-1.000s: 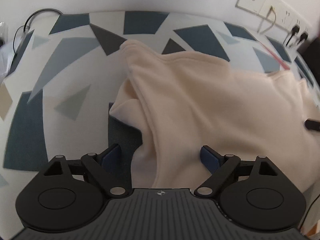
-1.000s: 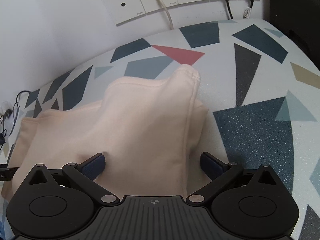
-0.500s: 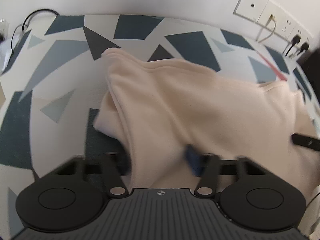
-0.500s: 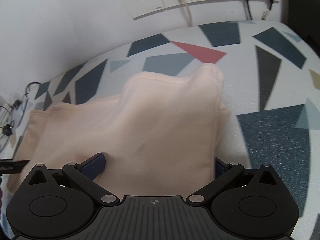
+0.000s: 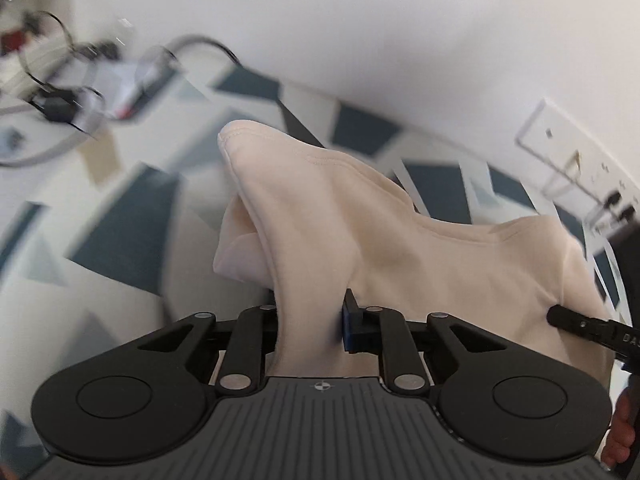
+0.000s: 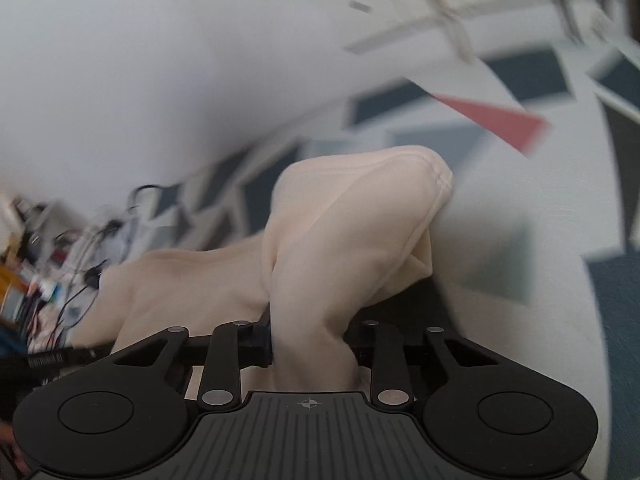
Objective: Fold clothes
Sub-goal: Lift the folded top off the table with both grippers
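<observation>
While the room behind is smeared with blur, we can see both pairs of jaws drawn in tight on folds of the same cream garment [image 5: 360, 240], which is bunched and raised off the bench [image 5: 120, 232] between them. Our left gripper [image 5: 310, 320] pinches a thick vertical fold, with one blue pad showing against the cloth on the right side; a hemmed corner of the garment stands up beyond it, toward the far edge of the bench. Our right gripper [image 6: 310, 344] grips another fold of the garment [image 6: 340, 248] just as closely, and a rounded, stitched hem arches over ahead of it. In the left wrist view the tip of the right gripper shows at the right border, touching the cloth. Below the cloth, the bench is white with a scatter of angular patches in dark blue, grey-blue and tan, plus one red triangle [image 6: 492, 120] toward its far right corner. A plain white wall [image 5: 360, 20] rises behind the far edge, carrying a row of white socket plates [image 5: 568, 160] with plugs in them. Dark cables [image 5: 60, 96] and small clutter lie at the far left corner.
</observation>
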